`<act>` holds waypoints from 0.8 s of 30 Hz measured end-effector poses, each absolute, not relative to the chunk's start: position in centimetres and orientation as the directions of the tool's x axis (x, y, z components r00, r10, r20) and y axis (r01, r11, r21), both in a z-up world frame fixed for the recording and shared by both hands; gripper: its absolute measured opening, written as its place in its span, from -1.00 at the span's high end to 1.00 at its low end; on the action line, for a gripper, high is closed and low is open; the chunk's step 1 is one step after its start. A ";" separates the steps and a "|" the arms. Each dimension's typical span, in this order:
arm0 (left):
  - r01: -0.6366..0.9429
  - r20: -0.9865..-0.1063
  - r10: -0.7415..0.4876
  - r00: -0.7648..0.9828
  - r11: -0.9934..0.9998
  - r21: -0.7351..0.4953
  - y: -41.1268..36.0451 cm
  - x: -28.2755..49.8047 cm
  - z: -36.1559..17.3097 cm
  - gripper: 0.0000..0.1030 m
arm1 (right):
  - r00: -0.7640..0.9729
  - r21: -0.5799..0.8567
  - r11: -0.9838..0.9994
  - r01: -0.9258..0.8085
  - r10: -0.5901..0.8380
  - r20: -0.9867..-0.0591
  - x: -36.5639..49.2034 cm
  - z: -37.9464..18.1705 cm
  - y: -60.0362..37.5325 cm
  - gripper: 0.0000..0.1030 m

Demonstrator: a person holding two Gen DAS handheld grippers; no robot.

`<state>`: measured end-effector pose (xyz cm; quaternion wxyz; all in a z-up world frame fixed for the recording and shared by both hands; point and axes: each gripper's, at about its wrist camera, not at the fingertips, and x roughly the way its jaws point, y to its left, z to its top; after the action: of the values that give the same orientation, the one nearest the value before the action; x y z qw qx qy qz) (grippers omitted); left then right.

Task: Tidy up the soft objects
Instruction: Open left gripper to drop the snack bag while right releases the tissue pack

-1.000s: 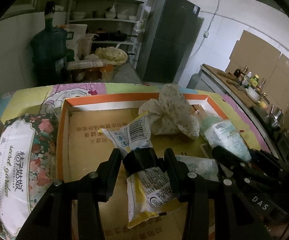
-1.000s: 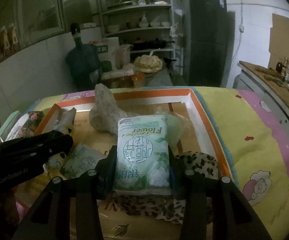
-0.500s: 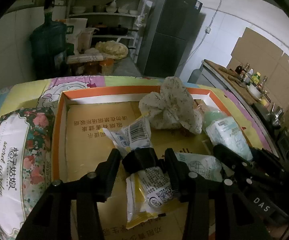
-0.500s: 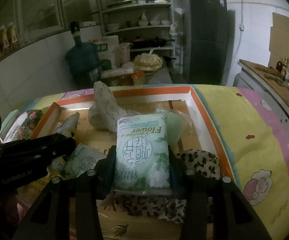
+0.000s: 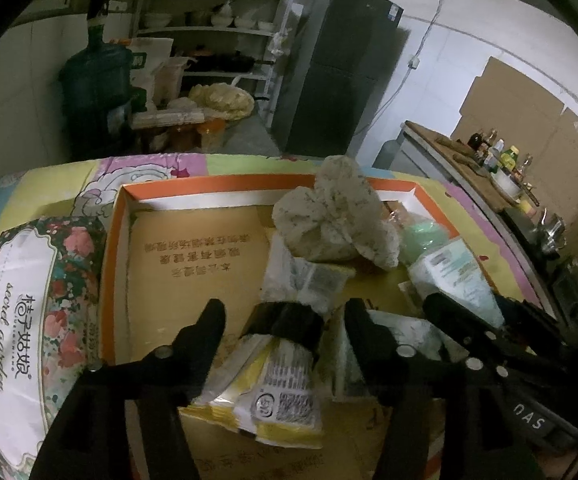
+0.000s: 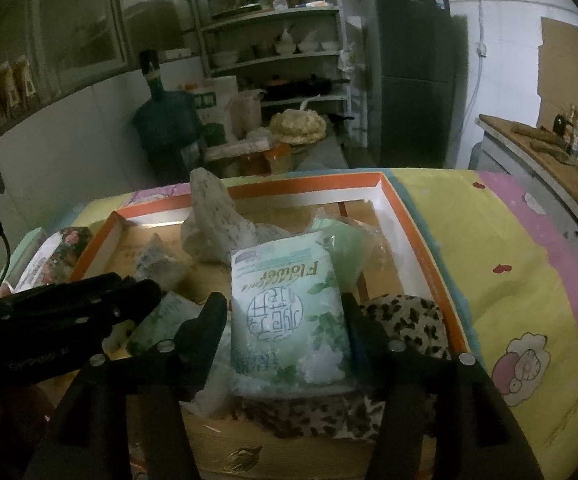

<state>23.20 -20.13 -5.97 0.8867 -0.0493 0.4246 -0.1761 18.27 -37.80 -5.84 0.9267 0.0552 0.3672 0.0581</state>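
An orange-rimmed cardboard box [image 5: 117, 264] holds soft items. My left gripper [image 5: 283, 318] is open; a yellow-and-white packet with a black band [image 5: 285, 380] lies between its jaws, free of them. A speckled cloth bundle [image 5: 329, 216] sits behind it. My right gripper [image 6: 283, 312] has opened slightly around a pale green tissue pack [image 6: 289, 312], which rests on a leopard-print cloth [image 6: 405, 320] in the box [image 6: 417, 236]. The tissue pack also shows in the left wrist view [image 5: 453, 276].
A floral tissue package [image 5: 29, 320] lies left of the box on a colourful cloth-covered table [image 6: 529, 300]. A small green packet [image 6: 161, 316] lies in the box. Shelves, a water jug [image 5: 93, 92] and a dark fridge [image 5: 337, 68] stand behind.
My left gripper opened and let go of the yellow-and-white packet, which now lies in the box. My right gripper's jaws spread slightly off the tissue pack.
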 end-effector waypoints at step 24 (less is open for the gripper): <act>0.343 -0.628 -0.389 0.674 0.918 -0.201 -21.3 19.4 -1.2 -0.48 | 0.804 0.203 0.979 -0.033 0.146 -0.576 14.6 -2.3 -39.5 -0.19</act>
<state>19.38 -21.30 -1.16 0.9142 -0.0332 0.3508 -0.2002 14.61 -39.53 -2.25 0.9453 0.0919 0.3093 0.0473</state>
